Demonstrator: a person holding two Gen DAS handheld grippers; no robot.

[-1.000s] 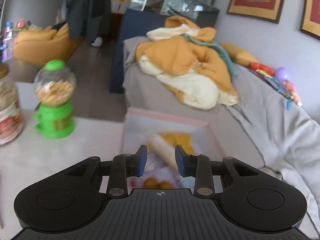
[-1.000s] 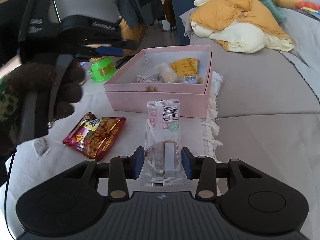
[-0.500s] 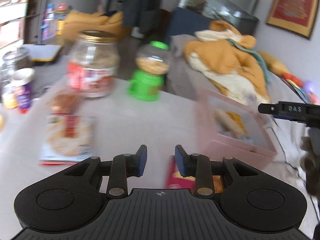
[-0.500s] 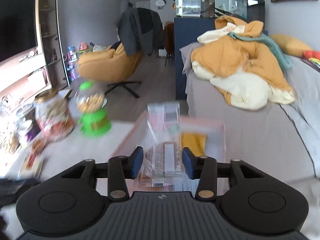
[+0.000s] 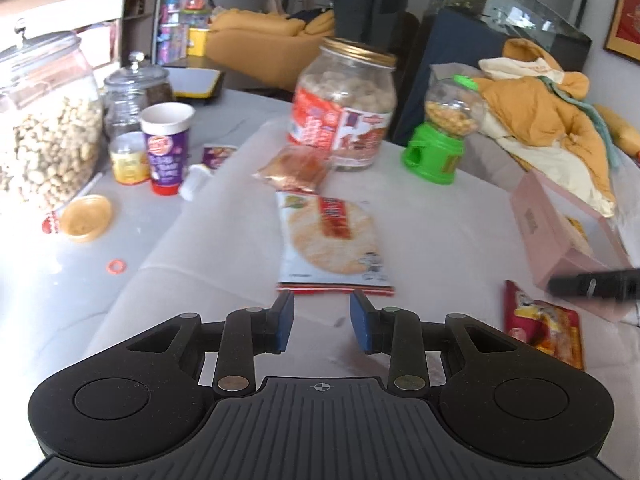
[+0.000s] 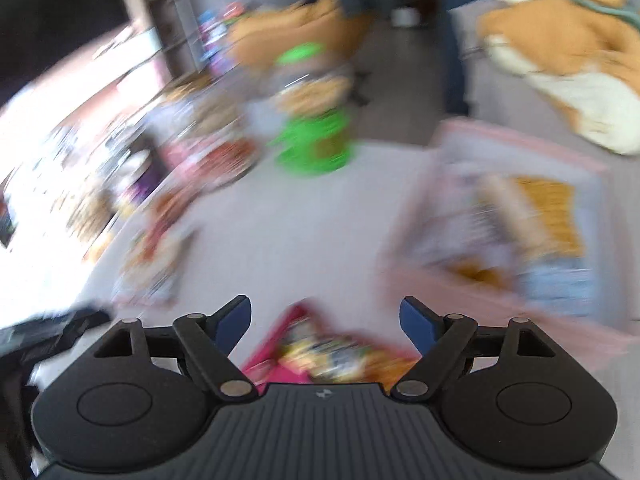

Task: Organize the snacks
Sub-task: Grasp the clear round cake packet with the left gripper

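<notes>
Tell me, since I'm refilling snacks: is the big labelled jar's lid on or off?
On. The jar stands upright with its gold lid seated on top.

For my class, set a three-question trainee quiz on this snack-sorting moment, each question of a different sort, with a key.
1. True or false: the left gripper holds the rice cracker packet.
2. Multiple choice: which thing stands nearest the green candy dispenser? A) the large peanut jar B) the purple cup C) the yellow lid
3. Fill in: the red snack bag shows between the fingers of the ____ gripper.

Key
1. False: its narrow gap is empty, and the packet lies on the table beyond it.
2. A
3. Right: the right gripper has just been opening, with nothing pressed between its pads.
</notes>
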